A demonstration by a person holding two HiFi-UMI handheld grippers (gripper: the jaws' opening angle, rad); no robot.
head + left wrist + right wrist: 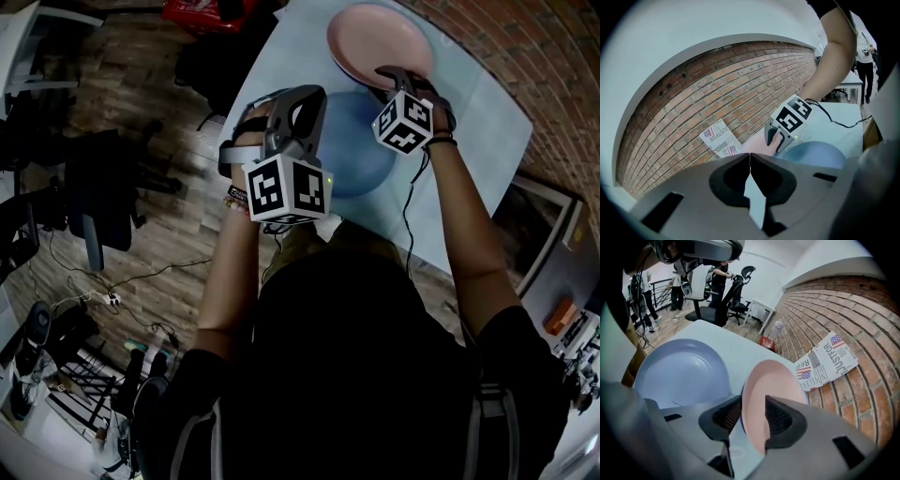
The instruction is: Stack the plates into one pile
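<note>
Now we hold the right gripper (752, 418) at the near rim of the pink plate (380, 37), which lies flat on the pale counter (478, 122) at the upper middle of the head view. In the right gripper view the jaws stand wide apart with that rim between them, one pad on either side, and neither pad looks to press on it. A thin dark edge shows along the plate's left side there; we cannot tell what it belongs to.

The blue plate (361, 159) sits on the counter just below the pink one, near the centre of the head view, partly hidden behind our left gripper (750, 161). Whether the two rims touch we cannot tell.

Our left gripper hangs above the blue plate's left side. Its jaws are closed tip to tip with nothing between them.

A brick wall (717, 93) runs along the counter's far edge, and a printed paper (825, 362) leans against it, upper right of the pink plate in the right gripper view.
</note>
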